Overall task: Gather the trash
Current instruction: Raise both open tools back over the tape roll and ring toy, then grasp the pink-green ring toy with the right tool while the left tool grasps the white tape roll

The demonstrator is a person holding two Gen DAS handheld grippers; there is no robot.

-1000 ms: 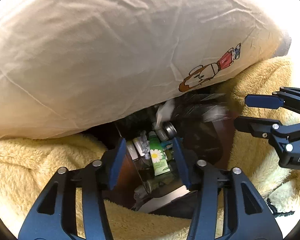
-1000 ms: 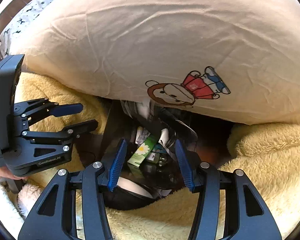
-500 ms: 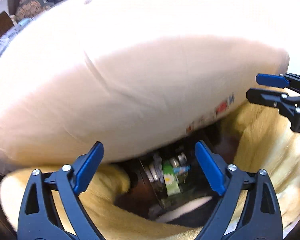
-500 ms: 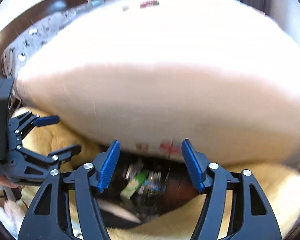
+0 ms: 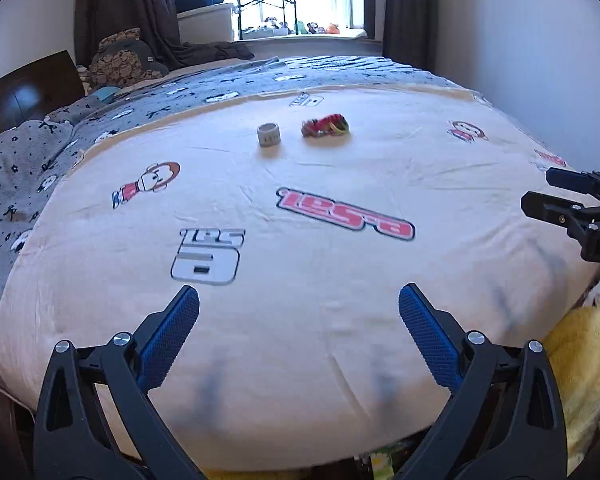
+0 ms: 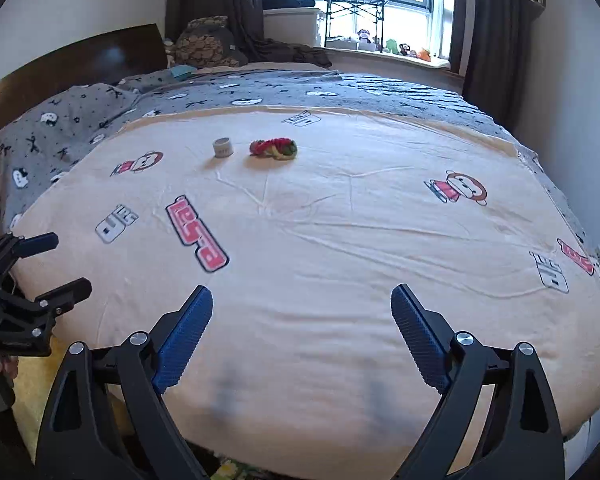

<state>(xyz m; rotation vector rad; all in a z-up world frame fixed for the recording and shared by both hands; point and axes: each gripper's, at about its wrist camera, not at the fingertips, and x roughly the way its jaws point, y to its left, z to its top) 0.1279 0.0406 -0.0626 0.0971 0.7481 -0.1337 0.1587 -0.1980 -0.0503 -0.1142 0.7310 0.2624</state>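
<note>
A small white tape roll (image 5: 268,134) and a crumpled red, yellow and green wrapper (image 5: 325,125) lie side by side far out on the cream cartoon-print bed cover (image 5: 300,240). They also show in the right wrist view, the roll (image 6: 223,147) left of the wrapper (image 6: 274,147). My left gripper (image 5: 299,334) is wide open and empty, held above the cover's near edge. My right gripper (image 6: 302,332) is wide open and empty too, beside it. Each gripper shows at the edge of the other's view.
A grey patterned blanket (image 5: 40,152) covers the bed's far and left side. A dark wooden headboard (image 6: 60,68) stands at the left. A yellow fleece (image 5: 572,364) hangs at the near edge. Dark curtains, a window and a sill with toys are at the back.
Both grippers have risen from the gap under the cover, where a bin of trash showed, to above the bed. Both have opened wider.
</note>
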